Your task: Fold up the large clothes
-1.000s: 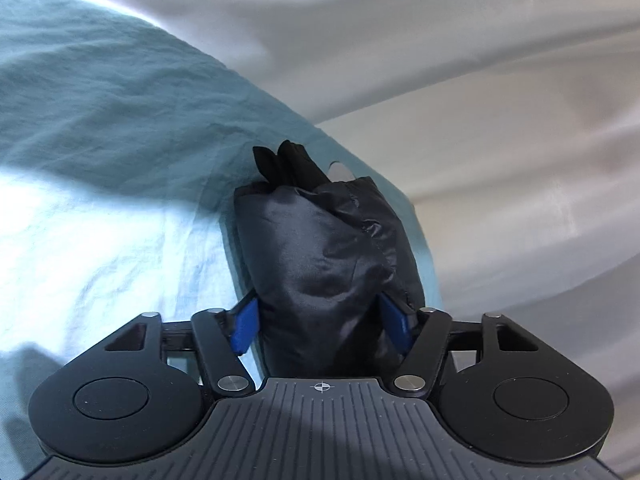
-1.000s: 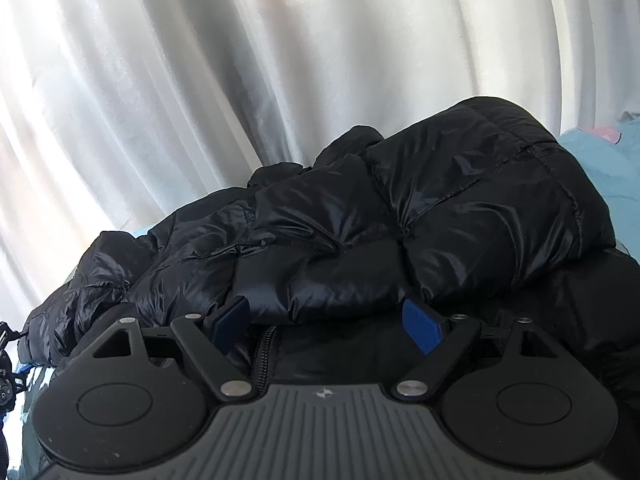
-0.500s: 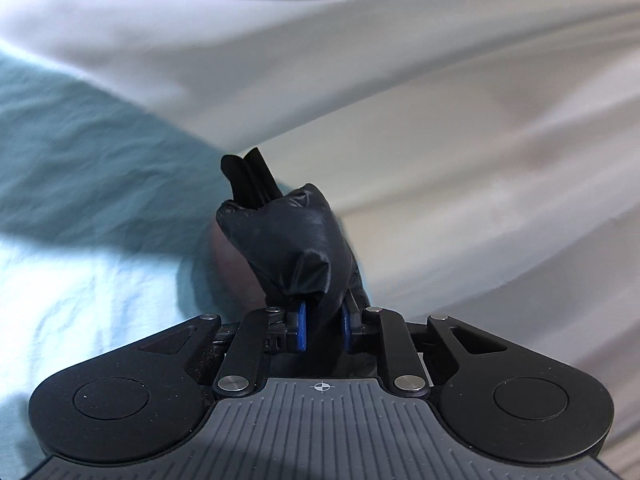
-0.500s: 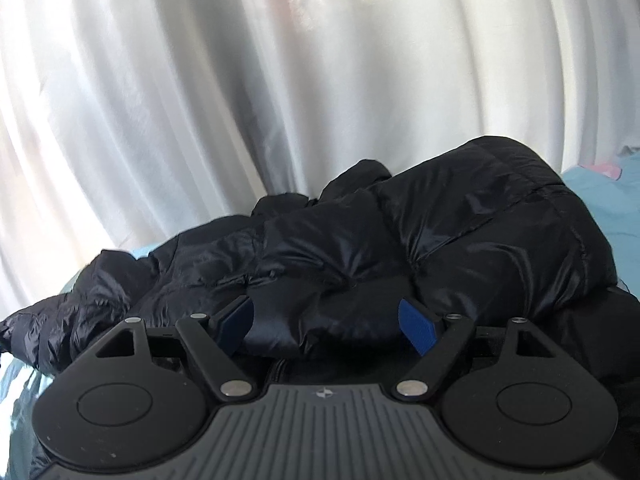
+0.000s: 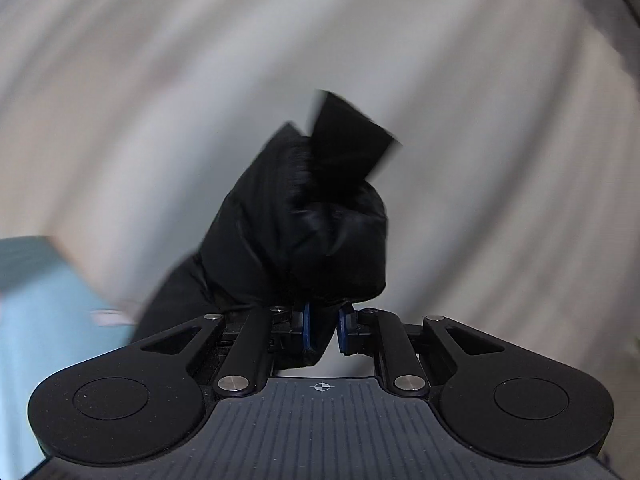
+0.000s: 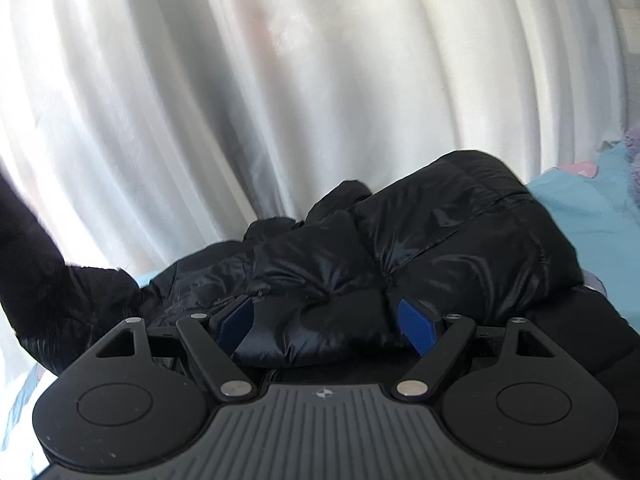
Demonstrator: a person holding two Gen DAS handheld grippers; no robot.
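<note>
- Left claw (image 5: pixel 322 330) is clamped tight on the jacket's sleeve end (image 5: pixel 304 232), the blue pads nearly together with black fabric pinched between them.
- That sleeve end bunches up just ahead of the left claw's tips, puffy and dark, with a flat black cuff tab (image 5: pixel 350 138) sticking up beyond it.
- More black sleeve trails off below and to the left of the left claw.
- Everything behind the sleeve is smeared with blur: pale curtain (image 5: pixel 480 120) ahead, a patch of light blue sheet (image 5: pixel 36 300) low to the left of the claw.
- Over to the right claw (image 6: pixel 326 326): jaws wide apart, blue pads well separated.
- A quilted fold of the black puffer jacket (image 6: pixel 420 248) sits between those pads; whether the pads actually press on it, hard to tell from here.
- The jacket's bulk is heaped just ahead of the right claw, spreading right and left of it on the light blue sheet (image 6: pixel 592 208).
- Far to the left of the right claw, a dark stretch of the jacket (image 6: pixel 28 248) rises up off the heap, blurred.
- White pleated curtain (image 6: pixel 320 80) hangs beyond the jacket.
</note>
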